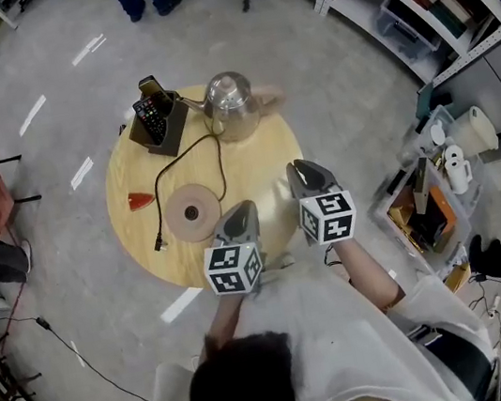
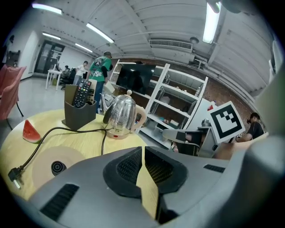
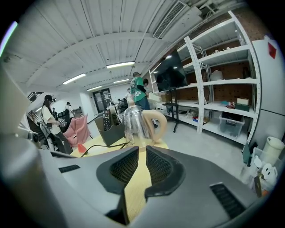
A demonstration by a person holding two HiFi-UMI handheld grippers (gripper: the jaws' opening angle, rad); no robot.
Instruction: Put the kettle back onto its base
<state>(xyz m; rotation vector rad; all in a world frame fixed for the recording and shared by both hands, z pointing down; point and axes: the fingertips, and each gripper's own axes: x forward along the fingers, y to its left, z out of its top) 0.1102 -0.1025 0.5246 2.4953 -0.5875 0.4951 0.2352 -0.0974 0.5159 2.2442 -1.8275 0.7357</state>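
On the far edge of the round wooden tabletop (image 1: 260, 169) stands the steel kettle (image 1: 231, 105), upright, lid on, its pale handle turned to the person's right. Its base (image 1: 193, 212), a flat disc, lies well apart from it, nearer the person and to the left. The black cord (image 1: 199, 148) loops from the base up past the kettle's foot, and the plug (image 1: 159, 245) lies loose by the tabletop's rim.

Both tools hover over the near side. The left gripper (image 1: 246, 207) has its jaws together with nothing between them, and so does the right gripper (image 1: 299, 167); neither is near the kettle yet.

What worries me is the cord. It runs just beside the kettle, so a careless lift could snag it and drag the light base out of place. The kettle also sits close to the far rim, so a nudge on approach could push it off. The rounded handle may let it swing in a narrow grip, and it must come down square on the base's centre stud or it will sit crooked.

Beside the kettle, a black holder (image 1: 174, 129) keeps several remote controls (image 1: 152, 116) standing upright. Whether the kettle holds water, I cannot tell.
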